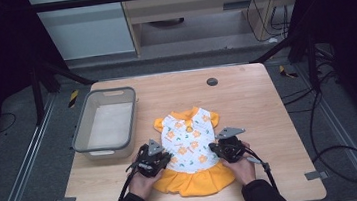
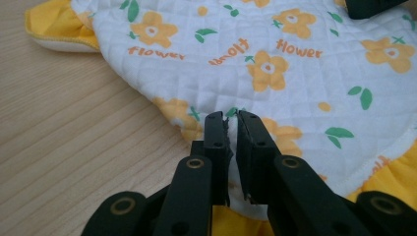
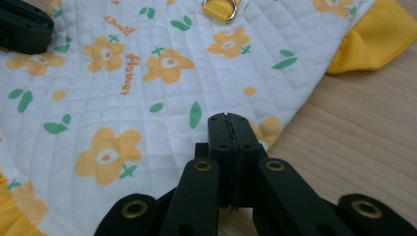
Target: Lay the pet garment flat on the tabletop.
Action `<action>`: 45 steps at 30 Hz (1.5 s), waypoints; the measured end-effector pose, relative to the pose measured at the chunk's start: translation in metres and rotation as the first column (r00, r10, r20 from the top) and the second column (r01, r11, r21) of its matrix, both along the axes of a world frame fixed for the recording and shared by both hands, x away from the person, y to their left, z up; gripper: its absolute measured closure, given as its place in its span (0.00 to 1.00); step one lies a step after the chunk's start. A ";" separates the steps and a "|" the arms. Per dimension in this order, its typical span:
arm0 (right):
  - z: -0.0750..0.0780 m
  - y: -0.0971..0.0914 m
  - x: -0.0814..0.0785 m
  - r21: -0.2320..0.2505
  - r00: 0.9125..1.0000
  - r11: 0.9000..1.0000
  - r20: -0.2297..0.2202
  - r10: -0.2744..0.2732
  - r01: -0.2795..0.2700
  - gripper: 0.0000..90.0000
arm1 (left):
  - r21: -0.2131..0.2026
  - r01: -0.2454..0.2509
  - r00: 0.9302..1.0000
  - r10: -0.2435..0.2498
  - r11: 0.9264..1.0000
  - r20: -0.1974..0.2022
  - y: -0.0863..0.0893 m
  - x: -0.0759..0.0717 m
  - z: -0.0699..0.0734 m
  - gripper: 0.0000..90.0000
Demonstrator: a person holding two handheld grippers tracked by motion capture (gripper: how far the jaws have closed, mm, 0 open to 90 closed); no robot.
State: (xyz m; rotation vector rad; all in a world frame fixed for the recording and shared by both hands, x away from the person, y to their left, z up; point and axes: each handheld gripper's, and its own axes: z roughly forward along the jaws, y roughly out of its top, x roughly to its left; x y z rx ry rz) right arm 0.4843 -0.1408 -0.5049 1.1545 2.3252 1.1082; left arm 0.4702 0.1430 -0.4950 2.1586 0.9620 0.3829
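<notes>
Dress [image 1: 190, 147] lies flat mid-desk [image 1: 246, 98], skirt at 6 o'clock; my left tool [image 2: 234, 118] and right tool [image 3: 229, 119] each pinch a side edge, probably to fold it.

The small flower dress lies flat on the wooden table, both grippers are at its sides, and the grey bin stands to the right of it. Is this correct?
Not quite: the grey bin stands to the left of the dress, as the high view shows. The rest holds.

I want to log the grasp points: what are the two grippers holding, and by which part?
Both pinch the little dress: left gripper its left side edge, right gripper its right side edge, just above the orange skirt.
</notes>
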 end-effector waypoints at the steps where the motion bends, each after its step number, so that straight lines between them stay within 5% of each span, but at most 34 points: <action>1: 0.000 0.000 0.000 -0.001 1.000 1.000 0.000 -0.002 0.002 1.00 | -0.002 -0.002 1.000 0.002 1.000 -0.003 0.000 0.000 0.000 0.92; 10: 0.004 -0.003 -0.003 0.024 1.000 1.000 0.008 -0.010 0.010 0.93 | -0.007 -0.014 1.000 0.014 1.000 0.007 0.005 -0.002 0.003 0.73; 14: 0.010 -0.006 -0.006 0.055 0.999 0.998 0.030 -0.013 0.011 0.86 | -0.047 -0.027 0.999 0.028 0.999 0.026 0.013 -0.006 0.017 0.63; 25: 0.025 -0.027 -0.021 0.099 0.993 0.995 0.116 -0.035 0.024 0.44 | -0.138 0.011 0.997 0.000 0.990 0.080 0.037 -0.028 0.033 0.44; 33: 0.024 -0.049 -0.024 0.120 0.988 0.988 0.110 -0.110 0.096 0.25 | -0.127 0.000 0.993 0.014 0.992 0.115 0.055 -0.039 0.035 0.35; 45: 0.018 -0.082 -0.038 0.096 0.982 0.982 0.085 -0.171 0.162 0.17 | -0.110 -0.061 0.994 0.070 0.992 0.080 0.099 -0.059 0.027 0.29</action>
